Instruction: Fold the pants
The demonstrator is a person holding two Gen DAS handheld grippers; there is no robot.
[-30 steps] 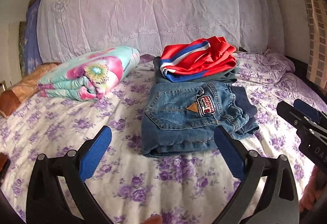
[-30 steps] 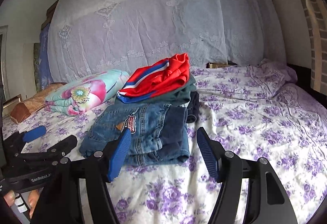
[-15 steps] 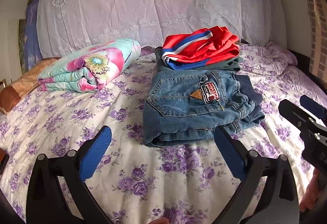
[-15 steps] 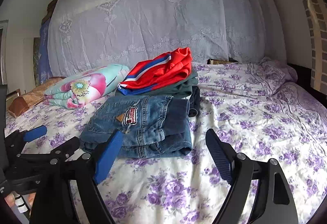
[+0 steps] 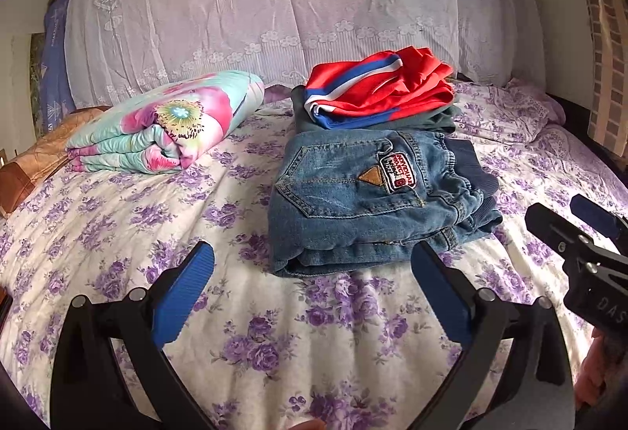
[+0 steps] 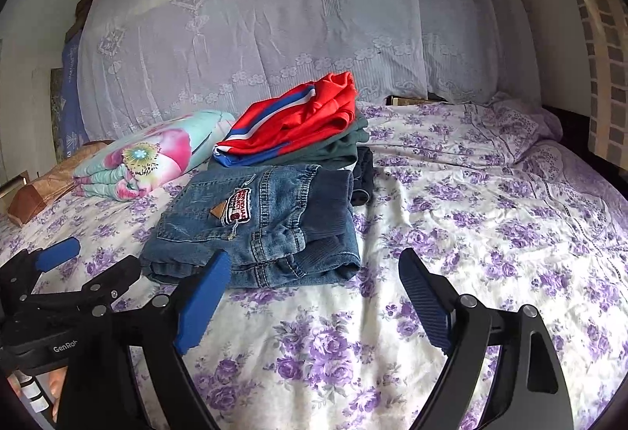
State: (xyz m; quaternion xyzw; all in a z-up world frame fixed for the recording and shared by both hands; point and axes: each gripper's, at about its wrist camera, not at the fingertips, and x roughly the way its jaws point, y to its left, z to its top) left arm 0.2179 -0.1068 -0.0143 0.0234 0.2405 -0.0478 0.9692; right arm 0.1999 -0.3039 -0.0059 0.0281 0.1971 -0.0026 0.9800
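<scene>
I see the folded jeans [image 5: 376, 202] lying on the bed [image 5: 117, 218], touching a stack topped by a red garment [image 5: 376, 88] behind them. A rolled floral blanket [image 5: 168, 127] sits off to their left. My left claw [image 5: 310, 296] and right claw [image 6: 314, 296] both gape wide, empty, just short of the jeans; something dark beside the stack may be more clothing.

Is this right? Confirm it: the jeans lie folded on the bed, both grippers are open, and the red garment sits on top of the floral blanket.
One thing is wrong. The red garment sits on a grey-green folded garment behind the jeans, not on the floral blanket, as the left wrist view shows. The left gripper and right gripper are open.
</scene>
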